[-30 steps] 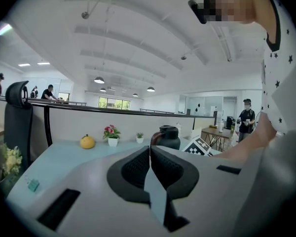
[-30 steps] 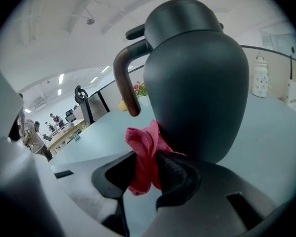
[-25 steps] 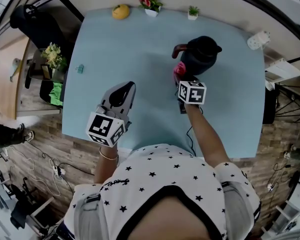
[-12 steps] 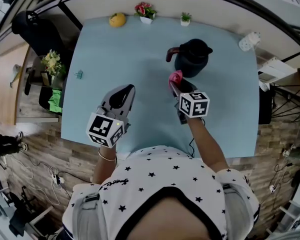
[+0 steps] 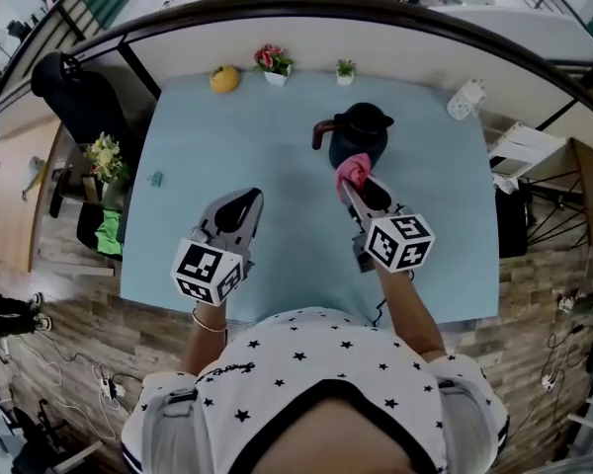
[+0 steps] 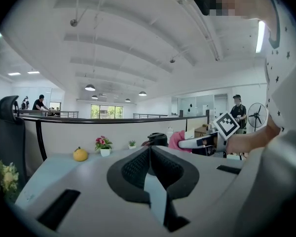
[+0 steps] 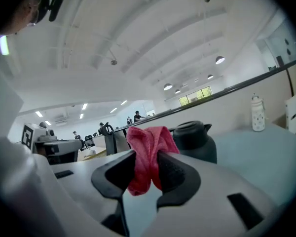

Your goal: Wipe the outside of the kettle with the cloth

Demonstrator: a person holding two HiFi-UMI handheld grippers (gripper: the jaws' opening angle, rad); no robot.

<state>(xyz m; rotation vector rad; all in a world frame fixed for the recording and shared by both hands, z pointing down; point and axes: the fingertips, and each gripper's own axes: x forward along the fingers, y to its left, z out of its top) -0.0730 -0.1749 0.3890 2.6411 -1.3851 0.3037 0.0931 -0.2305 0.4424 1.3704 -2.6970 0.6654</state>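
A black kettle [image 5: 359, 133] with a lid and a side spout stands on the pale blue table [image 5: 247, 146], towards the back. My right gripper [image 5: 354, 179] is shut on a pink cloth [image 5: 352, 171] and is held just in front of the kettle, apart from it. The right gripper view has the cloth [image 7: 147, 154] bunched between the jaws with the kettle [image 7: 194, 141] behind it to the right. My left gripper [image 5: 239, 203] hovers over the table's front left, jaws together and nothing in them. In the left gripper view the kettle [image 6: 157, 138] is far ahead.
Along the table's back edge stand a yellow fruit [image 5: 224, 79], a small pot of red flowers [image 5: 273, 63] and a tiny green plant [image 5: 345, 70]. A white bottle [image 5: 465, 97] stands at the back right corner. A small teal clip [image 5: 155, 179] lies near the left edge.
My right gripper has pulled back with the pink cloth, from against the kettle's near side to a short way in front of it. The left gripper has stayed where it was.
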